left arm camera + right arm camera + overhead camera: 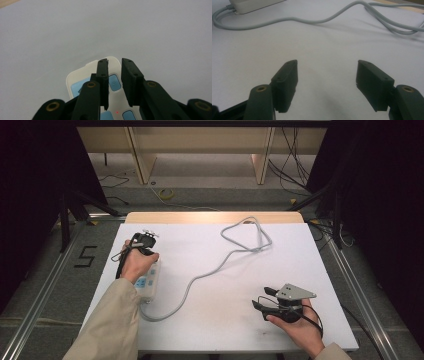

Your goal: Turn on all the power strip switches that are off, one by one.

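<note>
White plastic power strip (82, 80) sits under the narrowed left gripper (115, 75), looking rigid, best pinched across its body; right gripper (327, 82) gapes wide.

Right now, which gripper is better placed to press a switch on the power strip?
Left. The left gripper hangs directly over the power strip, jaws nearly closed above its blue switches. The right gripper sits open, far across the table.

The flat white rectangular plastic power strip (82, 77) carries pale blue rounded buttons (114, 82) and a tiny red light (117, 112), showing between and just behind the matte black fingers (102, 75) of the left gripper (115, 62). Ahead of the right gripper (327, 63), whose fingers (287, 75) are equally black with brass-coloured rivets, a long light grey cable (317, 21) crosses the plain white table surface (324, 45). The sleeve (107, 325) is beige.
</note>
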Demonstrator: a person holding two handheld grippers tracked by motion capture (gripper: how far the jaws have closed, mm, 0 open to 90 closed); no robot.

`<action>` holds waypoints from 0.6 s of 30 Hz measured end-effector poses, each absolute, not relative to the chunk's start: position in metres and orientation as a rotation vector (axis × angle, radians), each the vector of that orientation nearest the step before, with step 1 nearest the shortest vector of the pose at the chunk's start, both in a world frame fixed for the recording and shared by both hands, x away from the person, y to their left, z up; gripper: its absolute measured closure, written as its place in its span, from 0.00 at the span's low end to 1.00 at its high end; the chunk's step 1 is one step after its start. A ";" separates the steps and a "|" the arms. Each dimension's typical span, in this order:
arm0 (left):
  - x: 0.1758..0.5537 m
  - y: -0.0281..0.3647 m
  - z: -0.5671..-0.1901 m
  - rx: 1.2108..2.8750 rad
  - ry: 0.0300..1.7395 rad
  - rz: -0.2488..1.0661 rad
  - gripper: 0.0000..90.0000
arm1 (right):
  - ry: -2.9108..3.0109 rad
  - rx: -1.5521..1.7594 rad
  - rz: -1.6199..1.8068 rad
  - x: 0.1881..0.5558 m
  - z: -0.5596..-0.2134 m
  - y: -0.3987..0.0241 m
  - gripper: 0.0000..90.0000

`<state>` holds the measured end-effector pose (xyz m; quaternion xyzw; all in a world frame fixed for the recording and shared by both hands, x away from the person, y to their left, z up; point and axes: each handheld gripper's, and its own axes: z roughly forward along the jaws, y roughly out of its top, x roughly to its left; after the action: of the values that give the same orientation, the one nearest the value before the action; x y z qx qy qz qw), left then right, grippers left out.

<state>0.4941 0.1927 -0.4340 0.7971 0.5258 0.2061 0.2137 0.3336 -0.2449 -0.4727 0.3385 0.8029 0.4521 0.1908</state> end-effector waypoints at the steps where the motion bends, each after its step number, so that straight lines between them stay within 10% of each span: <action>1: 0.493 0.193 -0.433 2.209 1.452 0.576 0.82 | 2.257 0.948 1.271 0.334 -0.473 -0.245 0.39; 18: 0.482 0.194 -0.423 2.153 1.324 0.562 0.59 | 2.256 0.948 1.274 0.334 -0.473 -0.245 0.39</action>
<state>0.4816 0.1935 -0.4232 0.8000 0.4919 0.2089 0.2727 0.3338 -0.2448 -0.4728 0.3372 0.8029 0.4534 0.1901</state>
